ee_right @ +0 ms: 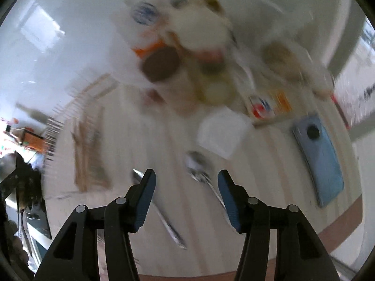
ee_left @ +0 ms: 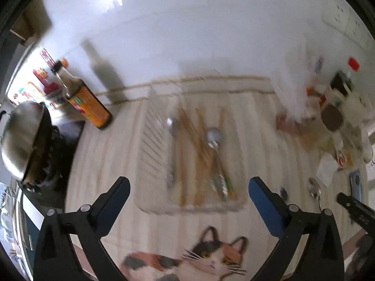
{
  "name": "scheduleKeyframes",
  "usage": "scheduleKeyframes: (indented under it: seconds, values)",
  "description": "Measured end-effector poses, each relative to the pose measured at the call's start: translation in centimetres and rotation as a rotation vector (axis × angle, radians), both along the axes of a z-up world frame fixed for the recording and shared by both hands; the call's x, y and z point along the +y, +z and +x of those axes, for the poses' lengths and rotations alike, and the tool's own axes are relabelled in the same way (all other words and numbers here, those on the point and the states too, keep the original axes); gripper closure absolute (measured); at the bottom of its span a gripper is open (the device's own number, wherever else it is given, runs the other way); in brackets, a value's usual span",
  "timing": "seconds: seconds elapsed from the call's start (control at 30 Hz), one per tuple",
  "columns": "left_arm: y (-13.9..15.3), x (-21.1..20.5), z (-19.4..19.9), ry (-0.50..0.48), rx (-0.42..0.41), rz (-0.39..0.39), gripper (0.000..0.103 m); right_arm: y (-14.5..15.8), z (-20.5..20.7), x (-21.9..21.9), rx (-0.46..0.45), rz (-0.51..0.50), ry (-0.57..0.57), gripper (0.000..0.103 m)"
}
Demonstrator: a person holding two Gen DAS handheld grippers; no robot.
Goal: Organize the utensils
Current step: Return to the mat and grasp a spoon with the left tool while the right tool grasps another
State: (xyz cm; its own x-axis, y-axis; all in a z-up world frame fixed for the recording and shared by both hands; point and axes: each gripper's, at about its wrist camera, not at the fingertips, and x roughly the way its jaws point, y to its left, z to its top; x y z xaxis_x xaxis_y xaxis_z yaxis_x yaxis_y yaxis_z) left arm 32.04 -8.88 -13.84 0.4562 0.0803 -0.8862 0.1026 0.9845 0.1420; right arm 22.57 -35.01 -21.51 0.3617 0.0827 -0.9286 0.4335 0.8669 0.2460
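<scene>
Pale striped cloth (ee_left: 112, 154) with a calico cat print (ee_left: 211, 257) covers the table I work over, white wall behind. At left of the left wrist view I see a dark sauce bottle (ee_left: 86, 100) and a steel pot lid (ee_left: 22, 138); jars and packets (ee_left: 335, 114) crowd the upper right. My left gripper (ee_left: 189, 189) is spread wide, holding nothing, just before the clear tray (ee_left: 152, 140) of chopsticks (ee_left: 194, 135) and spoons (ee_left: 214, 138) at center frame. My right gripper (ee_right: 186, 180) is also released; a spoon (ee_right: 195, 164) lies between its fingers, a second utensil (ee_right: 164, 220) at lower center, a blue phone (ee_right: 321, 161) at right. Both views are motion-blurred.
</scene>
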Motion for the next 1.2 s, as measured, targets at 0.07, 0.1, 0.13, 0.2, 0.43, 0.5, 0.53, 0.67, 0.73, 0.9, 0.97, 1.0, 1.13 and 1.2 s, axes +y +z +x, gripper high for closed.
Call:
scheduleKeyframes:
  seconds: [0.07,0.1,0.13,0.2,0.43,0.5,0.53,0.67,0.73,0.9,0.97,1.0,1.13,1.2]
  values:
    - [-1.0,-1.1,-0.9,0.012,0.036,0.007,0.0,-1.7,-0.3,-0.5,0.031,0.0,0.011,0.045]
    - [-1.7,-1.6,-1.3,0.01,0.058,0.007,0.0,-2.3,-0.4,-0.7,0.045,-0.002,0.019,0.045]
    - [-2.5,-2.2,-1.8,0.001,0.085,0.005,0.0,-3.2,-0.2,-0.5,0.062,-0.007,0.035,0.045]
    - [-4.0,-3.5,-2.9,-0.015,0.129,0.024,0.0,-5.1,0.2,-0.3,0.097,-0.031,0.078,0.045]
    - [-8.9,-7.8,-4.2,-0.055,0.286,-0.02,0.001,-8.7,0.7,0.9,0.171,-0.16,0.209,0.094]
    - [-10.3,-9.2,-4.2,-0.071,0.332,-0.056,0.002,-8.8,0.0,0.1,0.18,-0.155,0.187,0.096]
    - [-10.9,-9.8,-4.2,-0.077,0.353,-0.07,0.004,-8.8,-0.4,-0.4,0.184,-0.153,0.167,0.096]
    - [-14.3,-12.4,-3.8,-0.087,0.456,-0.116,0.036,-8.7,-3.0,-2.8,0.205,-0.125,0.091,0.096]
    - [-15.5,-13.4,-3.6,-0.097,0.475,-0.112,0.053,-8.6,-4.2,-3.6,0.212,-0.115,0.068,0.096]
    - [-15.5,-15.2,-4.0,-0.188,0.408,-0.039,0.09,-8.4,-6.5,-4.9,0.218,-0.09,0.022,0.096]
    - [-15.4,-15.1,-4.3,-0.214,0.402,-0.029,0.095,-8.4,-7.1,-5.2,0.217,-0.08,0.01,0.096]
    - [-15.4,-14.9,-4.5,-0.223,0.399,-0.021,0.096,-8.3,-7.5,-5.3,0.216,-0.079,0.008,0.096]
    - [-15.4,-13.2,-5.3,-0.247,0.397,0.013,0.098,-8.5,-8.0,-4.8,0.217,-0.071,0.013,0.095]
    - [-15.4,-11.5,-6.1,-0.256,0.405,0.031,0.098,-8.4,-8.3,-4.4,0.213,-0.062,0.022,0.096]
